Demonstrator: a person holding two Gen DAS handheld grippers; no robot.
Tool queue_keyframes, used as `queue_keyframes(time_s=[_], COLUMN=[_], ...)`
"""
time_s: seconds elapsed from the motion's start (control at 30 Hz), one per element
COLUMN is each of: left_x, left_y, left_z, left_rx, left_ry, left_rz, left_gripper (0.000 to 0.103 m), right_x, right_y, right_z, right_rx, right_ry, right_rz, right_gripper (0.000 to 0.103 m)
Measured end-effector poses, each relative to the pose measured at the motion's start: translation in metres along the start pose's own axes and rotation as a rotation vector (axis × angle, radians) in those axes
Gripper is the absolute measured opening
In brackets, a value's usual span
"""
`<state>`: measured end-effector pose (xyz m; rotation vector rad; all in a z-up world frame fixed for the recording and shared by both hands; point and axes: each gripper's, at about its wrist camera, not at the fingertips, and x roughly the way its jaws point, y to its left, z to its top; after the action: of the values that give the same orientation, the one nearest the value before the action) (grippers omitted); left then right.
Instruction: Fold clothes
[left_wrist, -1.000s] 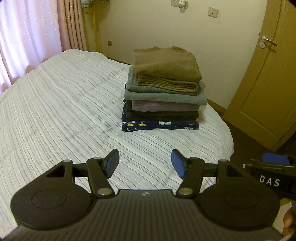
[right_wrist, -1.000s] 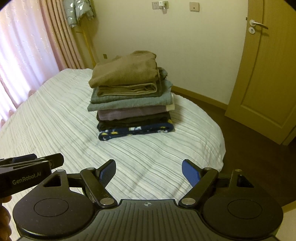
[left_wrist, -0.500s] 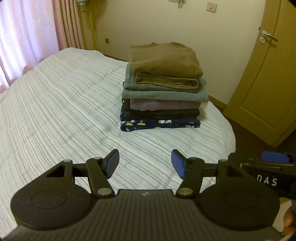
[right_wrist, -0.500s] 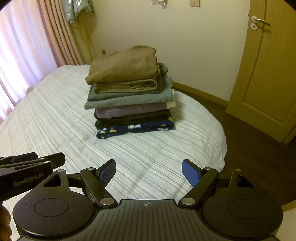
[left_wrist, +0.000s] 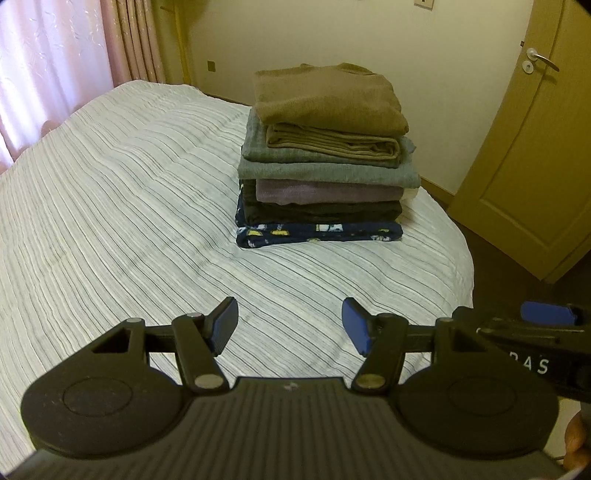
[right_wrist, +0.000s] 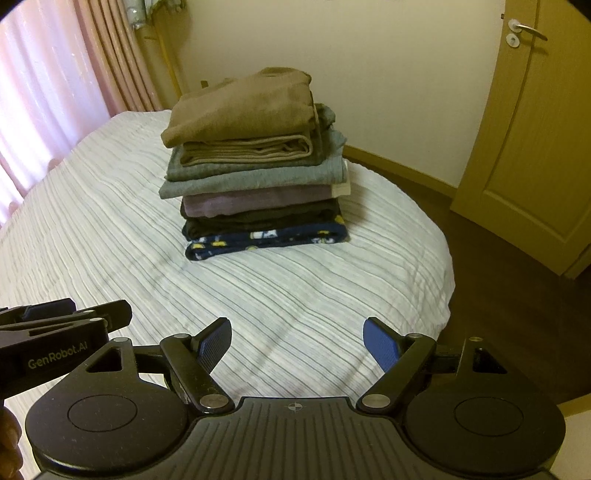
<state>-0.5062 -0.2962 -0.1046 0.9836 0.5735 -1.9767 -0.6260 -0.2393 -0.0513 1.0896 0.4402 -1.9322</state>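
Stack of folded clothes (left_wrist: 325, 162) sat on the striped bed cover (left_wrist: 122, 206), toward the bed's far right part, near the edge that drops to the floor by the door (left_wrist: 532, 155). No loose garment showed anywhere on the cover in either view, so folding looked finished or between items, judging only from the layout.

Left gripper (left_wrist: 290, 326) hovered over the near part of the bed, jaws spread wide, nothing between the blue pads (left_wrist: 225, 325). Right gripper (right_wrist: 297, 345) same: jaws wide apart, empty, above the near cover.

Key relation: the stack lay straight ahead and far from both claws, well apart from either. From the left wrist view it sat slightly right of centre; from the right wrist view slightly left of centre, so it lay roughly between the two lines of sight. Neither hand was clearly nearer. Long axis of the stack ran left-right, folded edges facing the cameras.

View differences: the left wrist view showed the stack's front face squarely and the top brown garment (left_wrist: 328, 99) from above. The right wrist view showed the stack's right end, with a pale layer (right_wrist: 341, 188) poking out there, barely seen from the left. Each view caught the other gripper at its edge, side by side.
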Motion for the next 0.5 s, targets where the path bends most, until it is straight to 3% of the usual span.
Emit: queue_keyframes(time_s=[0.5], left_x=[0.008], left_y=[-0.0038], left_z=[0.0084], left_rx=[0.019], left_ry=[-0.01], left_rz=[0.024], left_gripper=[0.059], right_x=[0.0058], right_y=[-0.0025], right_z=[0.0077], right_rx=[-0.004], right_ry=[0.005], right_rz=[-0.003], right_gripper=[0.081])
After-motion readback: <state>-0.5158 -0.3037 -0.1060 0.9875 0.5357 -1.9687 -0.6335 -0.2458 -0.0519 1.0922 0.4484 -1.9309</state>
